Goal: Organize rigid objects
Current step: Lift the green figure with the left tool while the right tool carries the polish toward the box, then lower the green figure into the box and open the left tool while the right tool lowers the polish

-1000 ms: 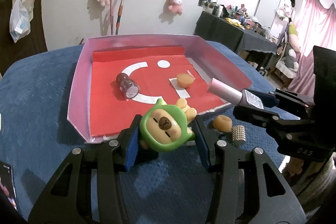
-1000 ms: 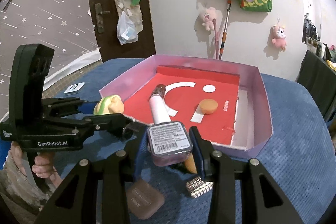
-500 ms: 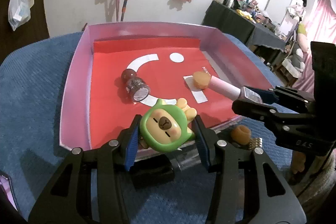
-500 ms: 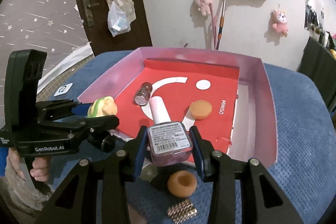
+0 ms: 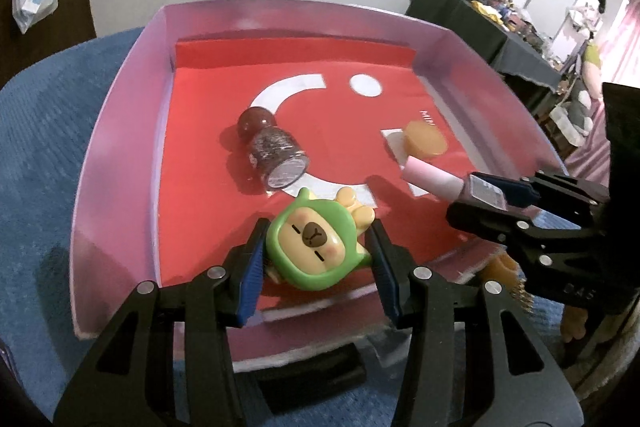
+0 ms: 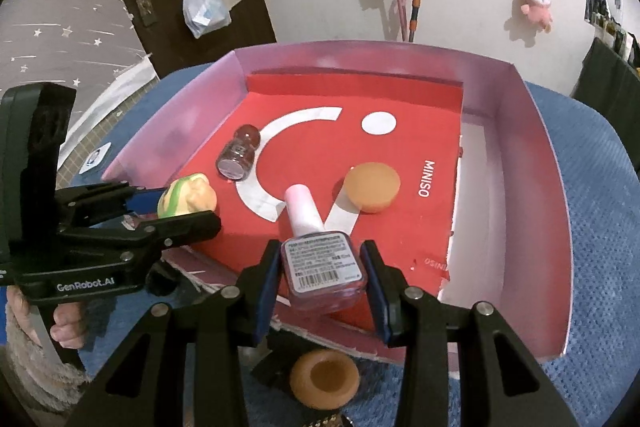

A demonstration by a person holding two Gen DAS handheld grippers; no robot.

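Note:
My left gripper (image 5: 316, 247) is shut on a green-hooded capybara toy (image 5: 314, 249) and holds it over the near part of the pink tray (image 5: 120, 131) with a red liner. My right gripper (image 6: 324, 267) is shut on a pink nail polish bottle (image 6: 320, 255), cap pointing into the tray, over its near edge. The toy (image 6: 188, 201) and left gripper (image 6: 172, 215) show at the left in the right wrist view. The bottle (image 5: 444, 183) and right gripper (image 5: 500, 205) show at the right in the left wrist view.
In the tray lie a dark glitter bottle (image 5: 272, 151) on its side and an orange disc (image 5: 424, 143). On the blue cloth in front of the tray sit an orange ring-shaped piece (image 6: 324, 377) and a studded metal block (image 5: 520, 297).
Both grippers moved forward with their objects, from over the blue cloth to over the tray's near part. The orange ring and metal block now lie behind them.

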